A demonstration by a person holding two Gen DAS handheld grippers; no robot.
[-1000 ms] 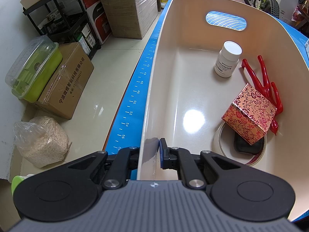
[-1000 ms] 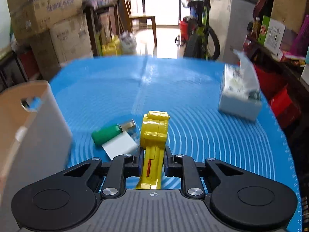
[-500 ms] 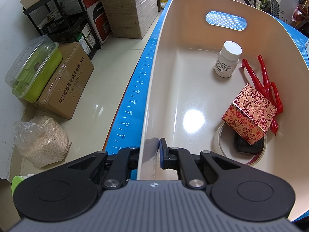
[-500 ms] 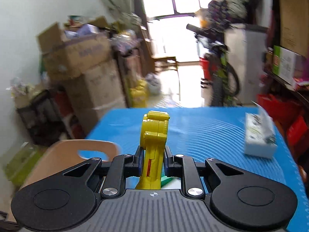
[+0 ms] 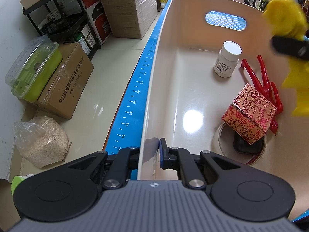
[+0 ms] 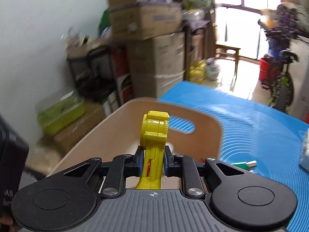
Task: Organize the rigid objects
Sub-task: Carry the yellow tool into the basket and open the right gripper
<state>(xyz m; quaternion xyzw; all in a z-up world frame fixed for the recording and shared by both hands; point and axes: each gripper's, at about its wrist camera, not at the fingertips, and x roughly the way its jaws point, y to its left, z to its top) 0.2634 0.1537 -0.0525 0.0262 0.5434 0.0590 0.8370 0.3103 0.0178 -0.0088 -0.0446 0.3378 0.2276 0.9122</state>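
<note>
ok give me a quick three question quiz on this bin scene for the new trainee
1. True or false: the left gripper is clamped on the wall of the bin.
2. Multiple choice: what does the right gripper hold? A) the white bottle B) the yellow toy C) the patterned box
3. Fill in: the patterned box lies partly over a roll of ____.

Key:
1. True. One finger is outside the wall and one inside.
2. B. The yellow toy is pinched between the fingers above the bin; the white bottle already stands inside.
3. Tape. The tape roll lies on the bin floor, beside the red tongs.
</note>
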